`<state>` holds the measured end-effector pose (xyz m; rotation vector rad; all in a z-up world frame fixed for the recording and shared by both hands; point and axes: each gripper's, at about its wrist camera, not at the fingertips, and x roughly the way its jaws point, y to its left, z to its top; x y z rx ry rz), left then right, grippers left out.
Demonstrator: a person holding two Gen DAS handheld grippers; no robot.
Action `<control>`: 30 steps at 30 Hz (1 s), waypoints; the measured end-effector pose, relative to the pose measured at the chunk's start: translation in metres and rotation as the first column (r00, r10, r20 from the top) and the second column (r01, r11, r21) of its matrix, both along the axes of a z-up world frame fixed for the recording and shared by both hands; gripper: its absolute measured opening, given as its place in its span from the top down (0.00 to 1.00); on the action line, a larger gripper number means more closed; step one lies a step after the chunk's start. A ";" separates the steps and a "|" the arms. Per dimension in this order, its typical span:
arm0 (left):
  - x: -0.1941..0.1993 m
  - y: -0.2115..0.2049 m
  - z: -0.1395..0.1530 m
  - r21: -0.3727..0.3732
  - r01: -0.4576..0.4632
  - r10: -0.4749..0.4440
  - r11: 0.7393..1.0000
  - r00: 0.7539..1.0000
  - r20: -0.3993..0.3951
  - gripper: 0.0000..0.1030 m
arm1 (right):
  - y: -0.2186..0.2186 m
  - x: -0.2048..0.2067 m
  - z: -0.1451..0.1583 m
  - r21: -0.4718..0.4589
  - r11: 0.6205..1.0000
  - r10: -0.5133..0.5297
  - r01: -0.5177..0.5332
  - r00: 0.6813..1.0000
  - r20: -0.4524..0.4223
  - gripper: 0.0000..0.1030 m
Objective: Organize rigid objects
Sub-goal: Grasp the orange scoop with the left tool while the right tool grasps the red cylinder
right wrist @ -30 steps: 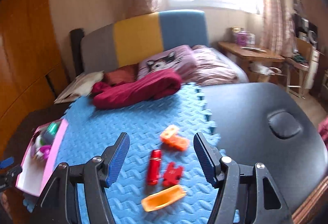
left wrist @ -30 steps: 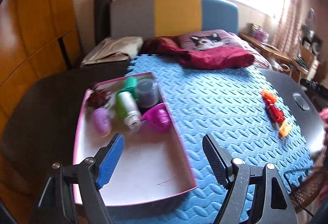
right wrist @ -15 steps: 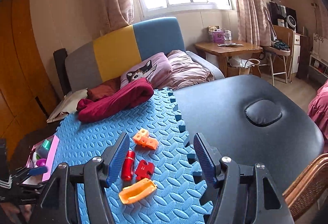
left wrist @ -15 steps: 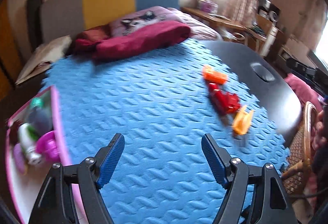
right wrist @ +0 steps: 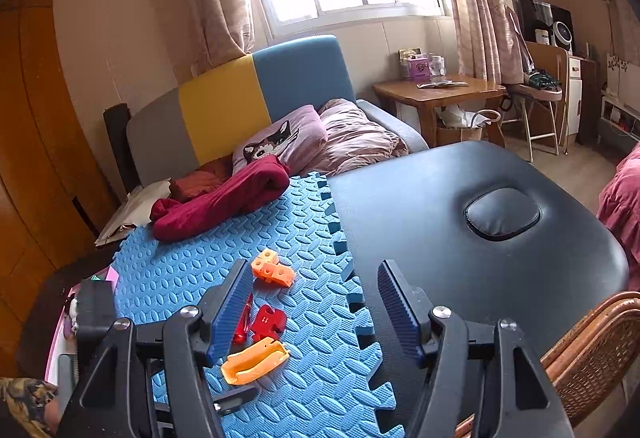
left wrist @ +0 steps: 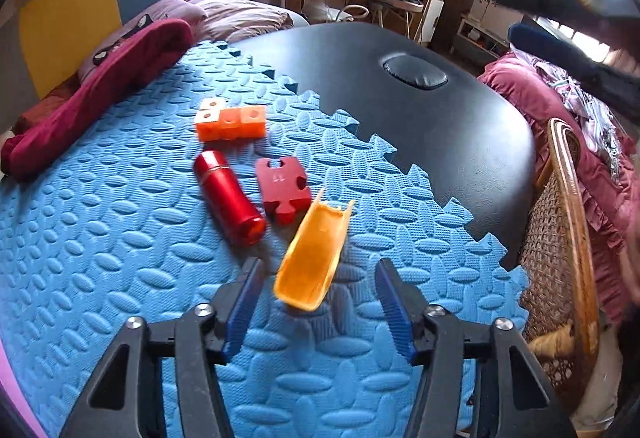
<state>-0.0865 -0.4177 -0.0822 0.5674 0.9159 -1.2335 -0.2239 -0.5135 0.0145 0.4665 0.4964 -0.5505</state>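
Observation:
An orange trough-shaped piece [left wrist: 314, 254] lies on the blue foam mat [left wrist: 100, 222], just ahead of my open left gripper [left wrist: 318, 302], its near end between the fingertips. Beyond it lie a red cylinder [left wrist: 230, 197], a red puzzle-shaped block [left wrist: 282, 187] and an orange block cluster [left wrist: 230, 121]. My right gripper [right wrist: 316, 312] is open and empty, held above the mat's right edge; below it show the orange piece [right wrist: 256, 360], the red block [right wrist: 269, 322] and the orange blocks [right wrist: 272, 270]. The pink tray [right wrist: 60, 334] shows at the left edge.
The mat covers part of a black padded table [left wrist: 432, 125] with a round cushion insert [right wrist: 502, 213]. A dark red cloth [left wrist: 100, 85] lies at the mat's far side. A wicker chair [left wrist: 560, 246] stands at the right. The right gripper's blurred fingers [left wrist: 560, 17] hang at upper right.
My left gripper has swung right from the pink tray across the mat and closed in on the orange piece. My right gripper has lifted and drawn back from the pieces.

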 end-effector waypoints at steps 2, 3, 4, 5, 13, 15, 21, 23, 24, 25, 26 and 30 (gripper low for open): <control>-0.002 -0.009 -0.009 0.022 -0.001 0.001 1.000 1.000 0.005 0.69 | -0.001 0.001 -0.001 -0.004 1.000 0.000 0.000 1.000 -0.007 0.36; -0.002 -0.010 -0.010 0.008 -0.012 0.012 1.000 0.999 0.033 0.74 | -0.001 0.002 -0.001 -0.004 1.000 -0.003 0.003 1.000 -0.014 0.36; -0.001 -0.009 -0.010 -0.002 -0.016 0.016 1.000 0.999 0.030 0.74 | -0.002 0.004 -0.003 0.003 1.000 -0.002 0.002 1.000 -0.021 0.36; 0.002 -0.005 -0.009 -0.016 -0.029 0.029 0.999 1.000 0.007 0.74 | -0.002 0.006 -0.004 0.015 1.000 0.008 -0.008 1.000 -0.024 0.36; 0.037 0.073 -0.008 -0.048 -0.211 0.212 0.976 0.977 0.017 0.74 | 0.006 0.044 -0.017 0.113 0.986 0.132 -0.123 0.988 -0.079 0.36; 0.045 0.099 -0.008 -0.056 -0.265 0.267 0.963 0.963 0.031 0.74 | 0.010 0.057 -0.021 0.137 0.980 0.161 -0.146 0.982 -0.103 0.36; 0.068 0.153 -0.017 -0.079 -0.395 0.400 0.915 0.914 0.066 0.74 | 0.024 0.095 -0.030 0.189 0.957 0.247 -0.218 0.958 -0.147 0.36; 0.069 0.160 -0.018 -0.102 -0.388 0.394 0.916 0.918 0.045 0.74 | 0.033 0.112 -0.033 0.187 0.941 0.314 -0.283 0.935 -0.167 0.36; 0.068 0.160 -0.018 -0.106 -0.386 0.393 0.916 0.918 0.054 0.74 | 0.039 0.121 -0.035 0.174 0.932 0.349 -0.319 0.918 -0.187 0.36; 0.066 0.160 -0.019 -0.112 -0.384 0.392 0.917 0.918 0.065 0.74 | 0.046 0.129 -0.037 0.154 0.925 0.376 -0.349 0.902 -0.214 0.36; 0.065 0.161 -0.020 -0.121 -0.380 0.390 0.917 0.918 0.074 0.74 | 0.052 0.138 -0.039 0.126 0.915 0.403 -0.383 0.880 -0.252 0.36; 0.065 0.164 -0.020 -0.144 -0.377 0.386 0.915 0.921 0.044 0.74 | 0.070 0.163 -0.057 0.051 0.866 0.472 -0.498 0.777 -0.417 0.30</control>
